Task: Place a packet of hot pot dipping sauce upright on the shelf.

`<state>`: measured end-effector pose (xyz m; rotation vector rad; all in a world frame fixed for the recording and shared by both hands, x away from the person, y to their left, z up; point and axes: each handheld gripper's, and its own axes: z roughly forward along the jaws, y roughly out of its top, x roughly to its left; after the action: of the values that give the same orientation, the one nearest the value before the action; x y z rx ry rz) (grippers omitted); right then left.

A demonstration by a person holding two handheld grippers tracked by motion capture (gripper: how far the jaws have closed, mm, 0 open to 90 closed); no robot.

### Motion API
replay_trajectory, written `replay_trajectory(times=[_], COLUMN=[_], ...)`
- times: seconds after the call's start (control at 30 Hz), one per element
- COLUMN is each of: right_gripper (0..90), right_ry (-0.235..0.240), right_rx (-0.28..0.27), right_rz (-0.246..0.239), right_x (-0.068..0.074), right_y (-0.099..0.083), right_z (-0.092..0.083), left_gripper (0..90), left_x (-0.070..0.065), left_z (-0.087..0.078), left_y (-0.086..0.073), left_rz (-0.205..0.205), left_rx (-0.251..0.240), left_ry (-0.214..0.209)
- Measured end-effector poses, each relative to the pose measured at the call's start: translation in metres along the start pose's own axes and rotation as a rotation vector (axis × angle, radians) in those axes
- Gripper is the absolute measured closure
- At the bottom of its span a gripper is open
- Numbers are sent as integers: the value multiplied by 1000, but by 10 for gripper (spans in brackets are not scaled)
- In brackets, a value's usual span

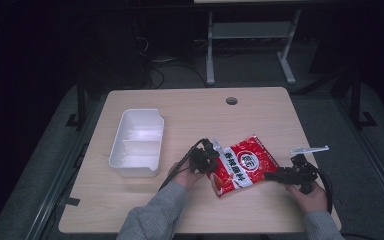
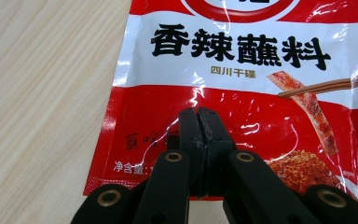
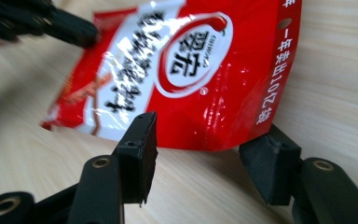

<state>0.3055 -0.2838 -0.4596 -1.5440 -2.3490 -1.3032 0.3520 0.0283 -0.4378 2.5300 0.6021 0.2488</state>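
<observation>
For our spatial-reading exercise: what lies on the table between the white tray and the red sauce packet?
In the high view, the left gripper, shut on the red sauce packet, lies between it and the white tray; otherwise bare table.

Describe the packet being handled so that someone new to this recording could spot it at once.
On the light wooden table, look right of the white divided tray, between the two hands. There lies a glossy red packet with a white band of black Chinese characters, the one printed, colourful thing there.
</observation>
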Motion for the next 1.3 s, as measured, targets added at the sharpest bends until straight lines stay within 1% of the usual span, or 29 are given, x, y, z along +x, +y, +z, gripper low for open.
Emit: replay_trajectory(times=[0.07,0.1,0.2,0.3,0.4,0.47,0.5,0.53,0.57,0.67,0.7,0.77,0.8,0.87,0.93,0.97,1.03,1.13,1.17,1.23,1.3], right_gripper=[503,506,518,537,562,573,600,600,633,653,694,702,717,775,804,817,838,860,863,870,873], right_ry=[40,62,68,76,67,47,37,37,38,28,27,26,22,22,15,23,25,22,23,23,23], right_rx=[-28,-36,-41,-39,-32,-9,-3,-3,-5,1,12,16,22,24,27,26,25,24,22,20,17], right_rz=[15,21,7,-2,-12,-15,-7,-7,2,6,15,18,19,20,17,21,22,17,15,14,16], right_x=[0,0,6,12,19,22,24,24,26,28,28,28,28,28,27,26,25,25,25,25,25], right_y=[0,1,3,7,12,14,16,16,18,19,20,20,20,20,19,19,19,19,19,19,19], right_z=[-2,-2,0,6,15,22,28,28,32,36,41,43,44,46,46,45,45,45,45,44,43], left_gripper=[889,889,889,888,888,888,888,888,888,885,873,868,860,842,827,819,800,786,783,775,772], left_x=[0,0,0,-1,-1,-1,-1,-1,-1,-2,-2,-2,-2,-1,0,0,0,1,0,-1,-2], left_z=[0,0,0,0,0,0,0,0,0,0,0,-1,-1,-1,-1,-1,-1,-3,-6,-8,-12], left_y=[0,0,0,-1,-1,-2,-2,-2,-2,-3,-3,-3,-4,-5,-5,-5,-5,-5,-6,-7,-8], left_rz=[-1,0,3,8,8,8,8,7,7,13,18,18,15,8,0,1,2,-4,-4,-3,11], left_rx=[-2,-3,-3,-3,-6,-11,-12,-13,-14,-17,-20,-22,-26,-32,-33,-32,-32,-33,-45,-53,-59], left_ry=[0,1,3,7,8,9,10,9,11,16,22,25,25,29,26,27,30,30,29,28,29])
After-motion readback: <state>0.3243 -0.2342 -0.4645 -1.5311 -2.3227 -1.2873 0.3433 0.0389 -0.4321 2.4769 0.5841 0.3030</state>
